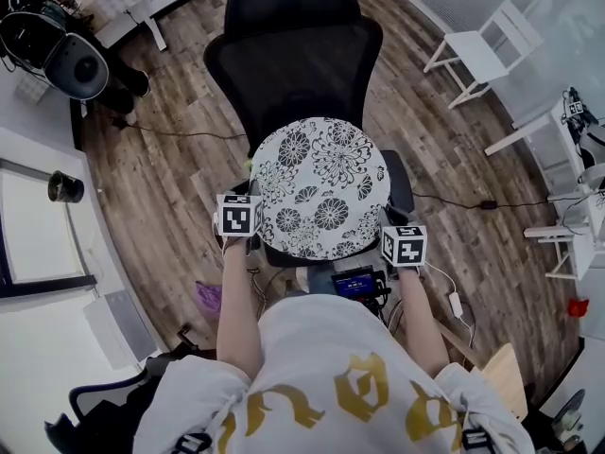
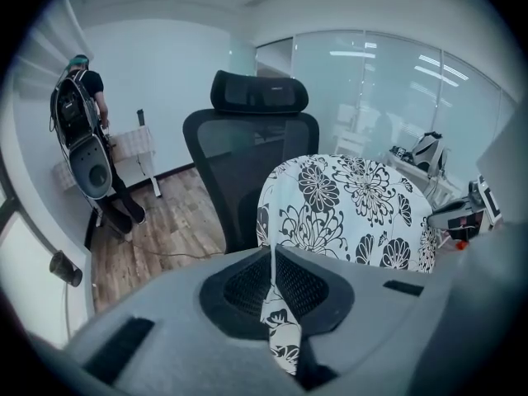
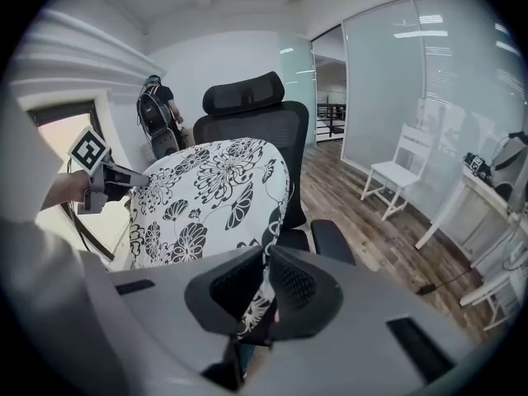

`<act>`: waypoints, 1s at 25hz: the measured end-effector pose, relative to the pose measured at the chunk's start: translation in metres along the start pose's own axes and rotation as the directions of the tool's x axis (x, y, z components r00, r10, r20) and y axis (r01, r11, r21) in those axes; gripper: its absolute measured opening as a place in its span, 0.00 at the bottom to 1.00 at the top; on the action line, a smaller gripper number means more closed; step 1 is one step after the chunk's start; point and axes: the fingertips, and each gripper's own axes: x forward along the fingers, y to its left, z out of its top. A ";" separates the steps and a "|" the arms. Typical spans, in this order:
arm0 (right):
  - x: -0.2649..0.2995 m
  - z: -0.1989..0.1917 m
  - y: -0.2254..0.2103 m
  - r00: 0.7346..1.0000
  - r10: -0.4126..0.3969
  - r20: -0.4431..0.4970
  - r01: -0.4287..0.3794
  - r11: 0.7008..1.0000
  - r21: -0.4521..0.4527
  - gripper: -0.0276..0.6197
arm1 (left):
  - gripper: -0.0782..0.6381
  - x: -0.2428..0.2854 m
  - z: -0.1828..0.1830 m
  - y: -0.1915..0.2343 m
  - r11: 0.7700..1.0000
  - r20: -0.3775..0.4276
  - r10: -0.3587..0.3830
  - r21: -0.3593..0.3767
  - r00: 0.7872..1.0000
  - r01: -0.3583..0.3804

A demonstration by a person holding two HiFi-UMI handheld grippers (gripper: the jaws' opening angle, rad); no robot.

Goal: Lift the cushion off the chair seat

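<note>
well, start with the head view: the round flowered cushion (image 1: 319,187) sits over the seat of the black chair (image 1: 293,55), with your left gripper (image 1: 255,225) at its left edge and your right gripper (image 1: 385,223) at its right edge, on opposite sides. from here the cushion covers nearly the whole seat, so you can't tell whether its underside is clear of it.

now the left gripper view: the left gripper (image 2: 272,258) has its jaws all but closed, pinching a thin fold of the cushion (image 2: 355,205) cover. the cushion rises tilted ahead of the jaws, in front of the chair (image 2: 239,147) back. a person (image 2: 78,114) stands far off by the wall.

next the right gripper view: the right gripper (image 3: 266,258) is likewise nearly closed on the edge of the cushion (image 3: 210,188), and the left gripper (image 3: 103,176) shows at the far side. a bit of black seat (image 3: 330,239) shows below the cushion's edge, so that side looks raised.

i'd judge the cushion light and soft; expect it to sag between the two grips, and the thin cover may slip. a deeper bite into the padded rim would be safer. its far edge is hidden, so contact with the chair back can't be ruled out.
</note>
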 end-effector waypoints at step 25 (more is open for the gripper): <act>0.003 -0.011 -0.005 1.000 -0.008 -0.023 0.009 1.000 0.022 0.08 | 0.13 0.006 -0.001 -0.007 0.999 -0.006 -0.030 -0.029 1.000 0.030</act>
